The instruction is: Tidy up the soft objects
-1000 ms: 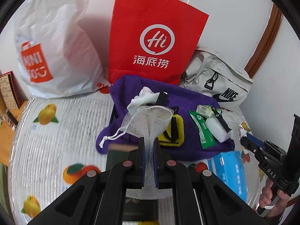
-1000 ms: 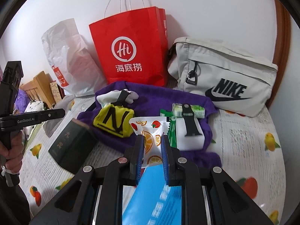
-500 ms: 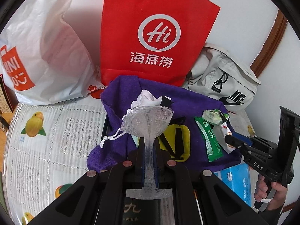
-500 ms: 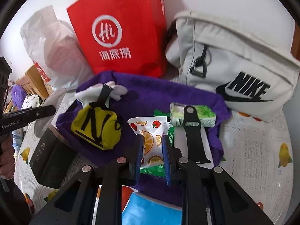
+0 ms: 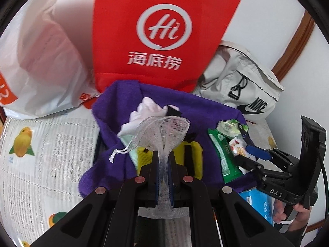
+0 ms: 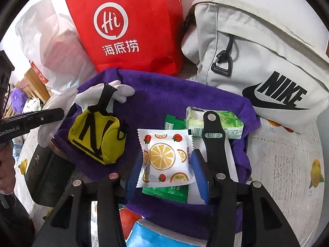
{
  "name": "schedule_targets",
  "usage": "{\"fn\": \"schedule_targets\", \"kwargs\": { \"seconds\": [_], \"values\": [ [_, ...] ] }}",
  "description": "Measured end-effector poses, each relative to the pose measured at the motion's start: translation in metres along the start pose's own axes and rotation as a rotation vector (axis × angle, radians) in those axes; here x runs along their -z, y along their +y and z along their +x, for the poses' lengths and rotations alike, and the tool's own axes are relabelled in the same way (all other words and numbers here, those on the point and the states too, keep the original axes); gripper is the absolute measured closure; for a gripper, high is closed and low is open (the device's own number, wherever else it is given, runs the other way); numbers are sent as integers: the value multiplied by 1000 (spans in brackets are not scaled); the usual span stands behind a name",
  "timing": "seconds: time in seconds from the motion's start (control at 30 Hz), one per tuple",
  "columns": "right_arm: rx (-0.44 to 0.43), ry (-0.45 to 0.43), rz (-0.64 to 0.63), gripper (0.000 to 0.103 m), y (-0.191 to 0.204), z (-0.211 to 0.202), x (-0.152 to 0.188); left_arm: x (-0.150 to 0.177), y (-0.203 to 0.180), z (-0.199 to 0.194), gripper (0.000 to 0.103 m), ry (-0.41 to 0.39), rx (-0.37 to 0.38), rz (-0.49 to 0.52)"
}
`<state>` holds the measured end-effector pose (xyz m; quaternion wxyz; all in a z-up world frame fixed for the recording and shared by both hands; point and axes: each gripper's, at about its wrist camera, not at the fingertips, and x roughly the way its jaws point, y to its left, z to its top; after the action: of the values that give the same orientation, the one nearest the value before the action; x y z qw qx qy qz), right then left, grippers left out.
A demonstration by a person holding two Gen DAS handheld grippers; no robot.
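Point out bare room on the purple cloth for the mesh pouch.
Free: the purple cloth strip behind the fruit-print packet, between the yellow pouch and tissue pack. Crowded: the right side, with the green packet and black strap.

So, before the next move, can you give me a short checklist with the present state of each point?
1. Left claw shut on the mesh pouch: ok.
2. Right claw has just been opening; pads clear of the fruit-print packet: ok.
3. Packet lies on the purple towel, partly over the green pack: ok.
4. Mesh pouch clear of the towel: cannot tell.
5. Claws apart from each other: ok.
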<state>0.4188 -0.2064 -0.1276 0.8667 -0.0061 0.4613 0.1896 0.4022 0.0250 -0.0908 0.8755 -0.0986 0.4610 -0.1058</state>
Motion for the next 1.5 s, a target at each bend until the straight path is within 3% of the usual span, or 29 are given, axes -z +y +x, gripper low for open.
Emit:
{"fn": "schedule_targets", "kwargs": {
  "seconds": [0.13,0.43,0.63,0.7,0.9,0.97,1.03,1.13,1.5],
  "values": [
    [2,-17,12,34,-3,-2,-1,-5,-11,5,96,8,14,17],
    [-1,-57,25,34,-7,-22,8,-19,-42,24,96,41,76,67],
    [23,-82,26,34,-10,-46,21,-17,-49,49,95,84,74,68],
    [24,-81,27,34,-10,-48,25,-18,-51,57,92,99,61,73],
    [-9,-81,74,34,-16,-53,36,-23,-56,66,68,90,28,94],
    [-25,-83,100,34,-19,-54,37,-25,-55,62,45,73,29,84],
    [-38,-81,121,33,-22,-54,38,-27,-56,59,37,64,30,88],
    [-41,-81,137,34,-24,-56,41,-28,-60,54,31,55,14,101],
    [-7,-82,114,34,-12,-77,59,-2,-61,17,31,37,-60,122]
  ]
}}
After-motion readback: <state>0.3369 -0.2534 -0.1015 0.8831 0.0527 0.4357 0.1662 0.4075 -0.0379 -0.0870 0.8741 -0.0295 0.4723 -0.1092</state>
